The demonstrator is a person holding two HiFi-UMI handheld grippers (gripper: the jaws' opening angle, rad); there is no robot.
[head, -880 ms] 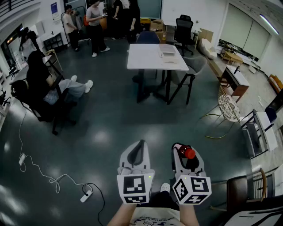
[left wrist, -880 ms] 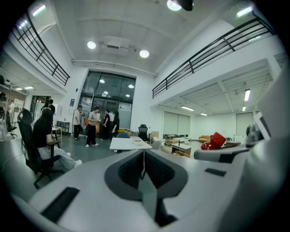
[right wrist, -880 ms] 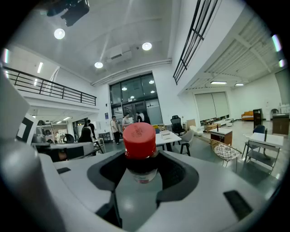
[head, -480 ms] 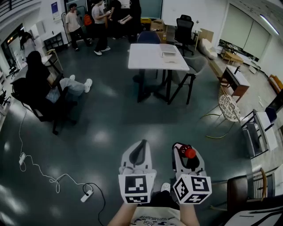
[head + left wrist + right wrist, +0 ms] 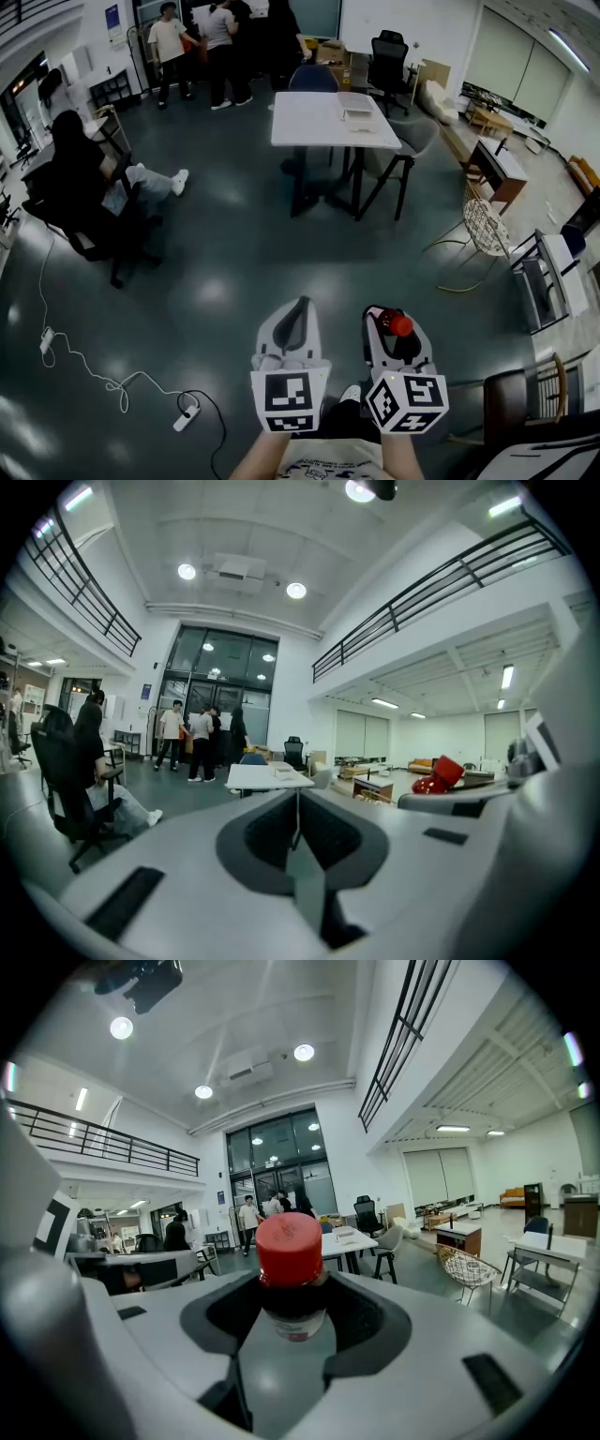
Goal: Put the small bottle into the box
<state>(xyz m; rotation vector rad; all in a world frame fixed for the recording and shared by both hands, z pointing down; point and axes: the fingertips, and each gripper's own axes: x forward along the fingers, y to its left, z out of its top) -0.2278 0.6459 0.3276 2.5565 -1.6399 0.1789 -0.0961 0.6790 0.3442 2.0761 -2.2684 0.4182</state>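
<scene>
Grey hall floor below
Right gripper jaws pinch red-capped small bottle; left gripper jaws pressed together

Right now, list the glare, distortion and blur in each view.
Head view: fisheye bends the room, lamp glare patches on the glossy floor. Left gripper view: black vignette corners, foreground soft. Right gripper view: same vignette, the small bottle looms large, slightly soft.
</scene>
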